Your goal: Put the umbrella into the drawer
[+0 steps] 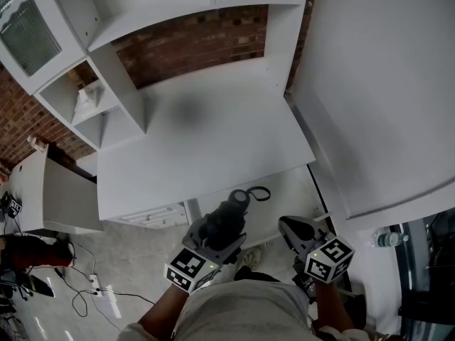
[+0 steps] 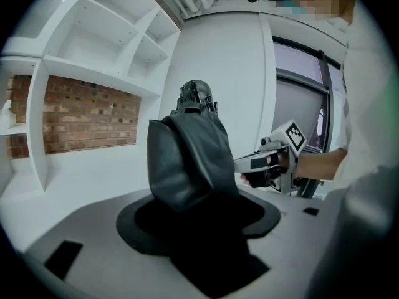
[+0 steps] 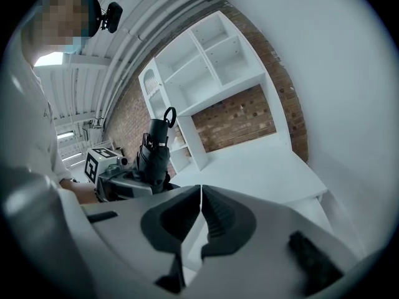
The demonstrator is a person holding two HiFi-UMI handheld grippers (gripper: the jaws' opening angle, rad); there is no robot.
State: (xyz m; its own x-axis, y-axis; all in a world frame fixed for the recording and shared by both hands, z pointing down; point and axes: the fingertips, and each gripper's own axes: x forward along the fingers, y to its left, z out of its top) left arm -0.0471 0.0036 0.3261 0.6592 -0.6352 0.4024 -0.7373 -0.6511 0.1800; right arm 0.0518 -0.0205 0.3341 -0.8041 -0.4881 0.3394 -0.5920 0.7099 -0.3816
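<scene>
Head view: at lower centre, the left gripper point(image 1: 215, 239) clamps a folded black umbrella point(image 1: 227, 219), whose cord loop reaches over the desk point(image 1: 213, 155) edge. Left gripper view: creased dark fabric stands between the jaws at centre. Right gripper view: the right gripper point(image 3: 201, 197) is pinched together and empty, with the umbrella at centre left.

Head view looks steeply down on the desk point(image 1: 199, 155); both gripper views face it, seemingly from nearby.
</scene>
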